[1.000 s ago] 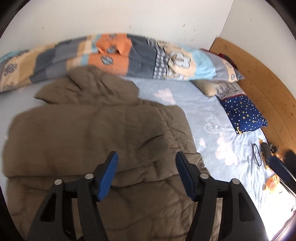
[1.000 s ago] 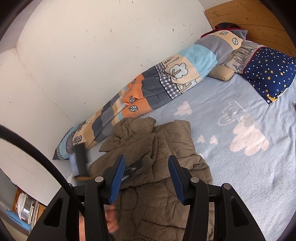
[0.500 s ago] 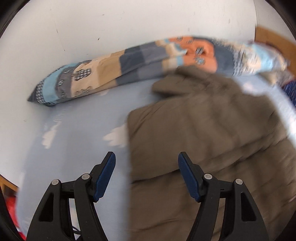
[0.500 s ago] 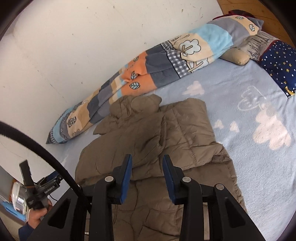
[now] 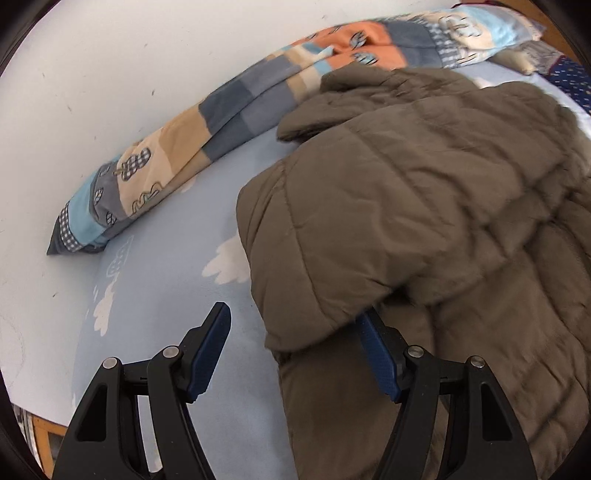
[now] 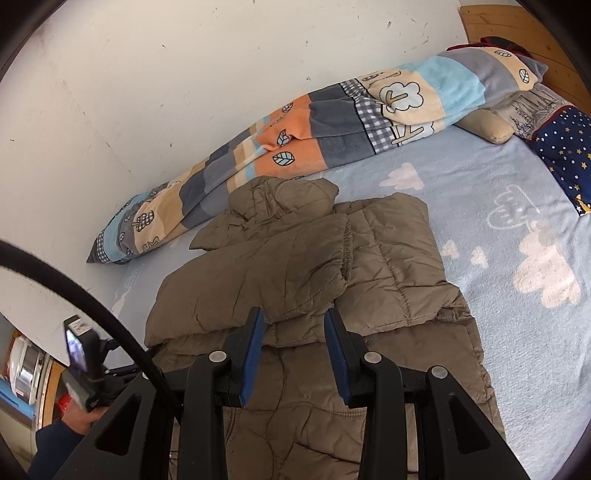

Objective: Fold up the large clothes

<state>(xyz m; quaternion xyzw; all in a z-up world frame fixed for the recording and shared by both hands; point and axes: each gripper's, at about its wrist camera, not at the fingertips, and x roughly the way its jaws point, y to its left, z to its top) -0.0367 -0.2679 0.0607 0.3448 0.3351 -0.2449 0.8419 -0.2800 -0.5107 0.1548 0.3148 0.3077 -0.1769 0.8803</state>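
A patchwork blanket [image 6: 332,122] is rolled along the white wall [image 6: 166,74] on a bed with a light blue cloud-print sheet [image 6: 517,295]. A star-patterned navy pillow [image 6: 565,147] is seen beside a wooden headboard [image 6: 517,22].

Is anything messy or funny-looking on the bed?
Not much. The puffy olive-brown jacket is only half folded, one sleeve lying across its front. The patchwork fleece blanket is bunched along the wall. Nothing looks spilled or torn.

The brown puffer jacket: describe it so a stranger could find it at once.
Start at the bed with the pale blue cloud-print sheet. A long patchwork blanket roll lies against the wall; the brown puffer jacket lies flat just in front of it. It is the only plain, quilted olive-brown thing there, a sleeve folded across its chest.
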